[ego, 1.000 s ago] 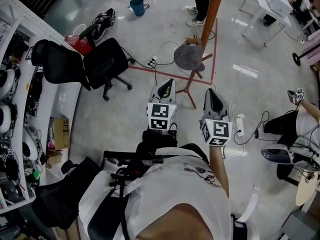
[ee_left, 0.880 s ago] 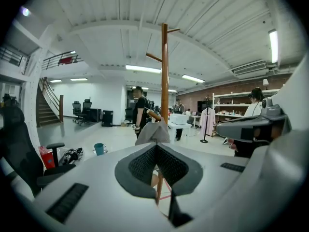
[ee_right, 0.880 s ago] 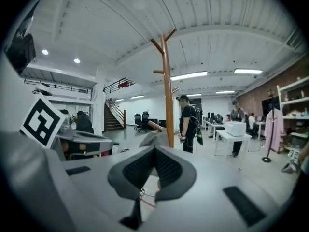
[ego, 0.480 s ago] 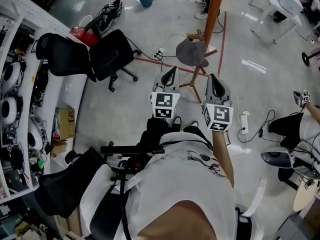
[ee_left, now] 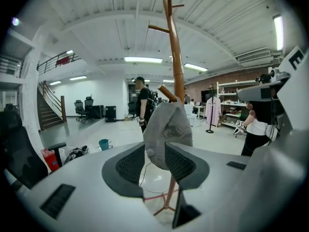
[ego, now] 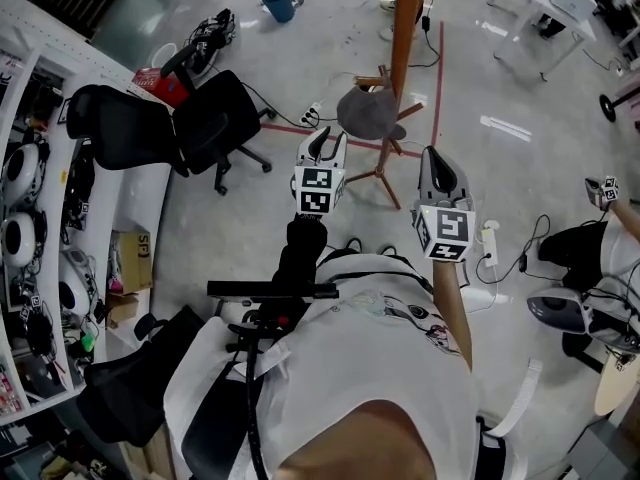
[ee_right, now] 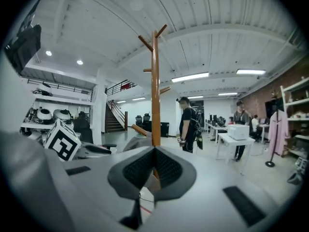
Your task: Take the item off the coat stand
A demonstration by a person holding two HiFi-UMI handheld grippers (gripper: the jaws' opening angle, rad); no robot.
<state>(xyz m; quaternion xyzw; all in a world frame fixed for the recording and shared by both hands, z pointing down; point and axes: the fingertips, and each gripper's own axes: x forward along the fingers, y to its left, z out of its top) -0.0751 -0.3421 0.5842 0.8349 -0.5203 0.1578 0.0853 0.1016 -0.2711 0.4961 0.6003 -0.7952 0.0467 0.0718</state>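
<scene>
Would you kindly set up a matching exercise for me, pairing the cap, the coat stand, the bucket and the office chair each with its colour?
Things:
1. cap
2. coat stand
3. bucket
4. office chair

Colours:
A. black
B. orange-brown
C. grey
D. teal blue

Right pairs: 1-C, 2-B, 3-D, 4-A.
</scene>
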